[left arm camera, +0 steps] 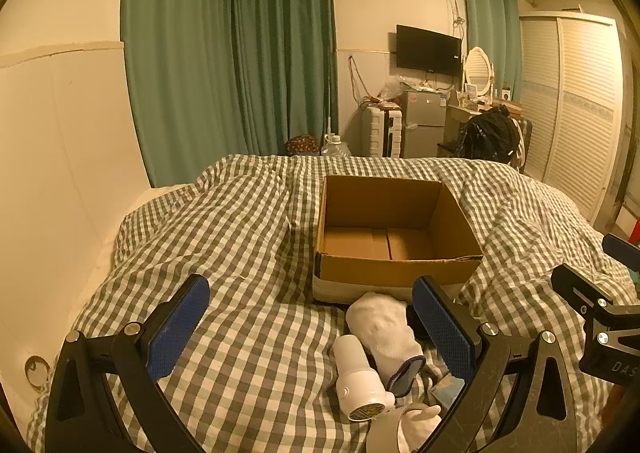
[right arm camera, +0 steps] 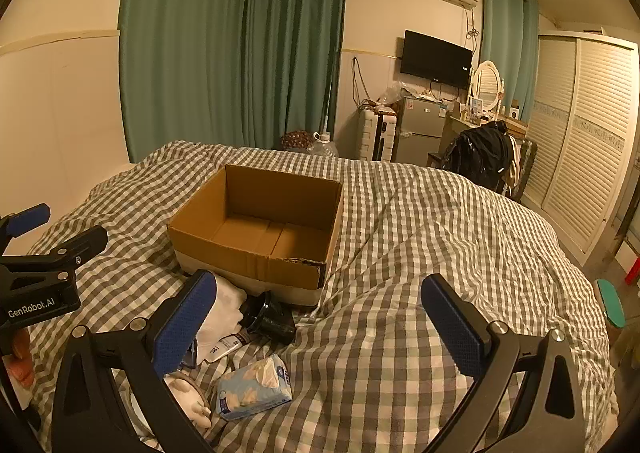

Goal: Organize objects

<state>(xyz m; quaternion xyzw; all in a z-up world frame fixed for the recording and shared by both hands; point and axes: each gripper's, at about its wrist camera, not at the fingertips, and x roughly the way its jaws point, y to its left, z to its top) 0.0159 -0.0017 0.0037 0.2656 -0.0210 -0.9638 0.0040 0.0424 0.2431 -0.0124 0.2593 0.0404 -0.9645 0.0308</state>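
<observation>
Left hand-held gripper (left arm camera: pixel 310 327): I hold it spread wide, nothing between its blue pads; it occupies the lower part of the left wrist frame, above the bed.
Right hand-held gripper (right arm camera: pixel 320 327): also spread wide and empty; lower part of the right wrist frame.
Box (left arm camera: pixel 460 221): open cardboard, centre of both frames, resting on the checked bed cover (left arm camera: pixel 224 229). Flaps are absent or folded in. Interior shows only bare cardboard floor; no contents.
Loose items: clustered on the cover just in front of the box's near wall, lower centre-right of the left wrist frame, lower left of the right wrist frame.
White sock (left arm camera: pixel 384 329): soft, light, will collapse under the pads. I judge a pinch across the mid-body adequate.
White bottle (left arm camera: pixel 358 381): lying on its side, touching the sock. Rigid, smooth, likely to roll or slip. Grip across the barrel, not the cap end.
Tissue pack (right arm camera: pixel 254 387): soft plastic wrap, light, compressible. Take it across the short width.
Black cup-like part (right arm camera: pixel 266 317): lying on its side, close to the box's near wall. Appears rigid; material cannot be confirmed. Grip across the narrower body.
White glove-like item (right arm camera: pixel 192 401): partly hidden behind my left-hand finger in the right wrist frame; identity uncertain, appears limp.
Surface: bedding is soft and uneven; expect items to shift when pressed.
Task status: judged not begun, as the box is empty.
</observation>
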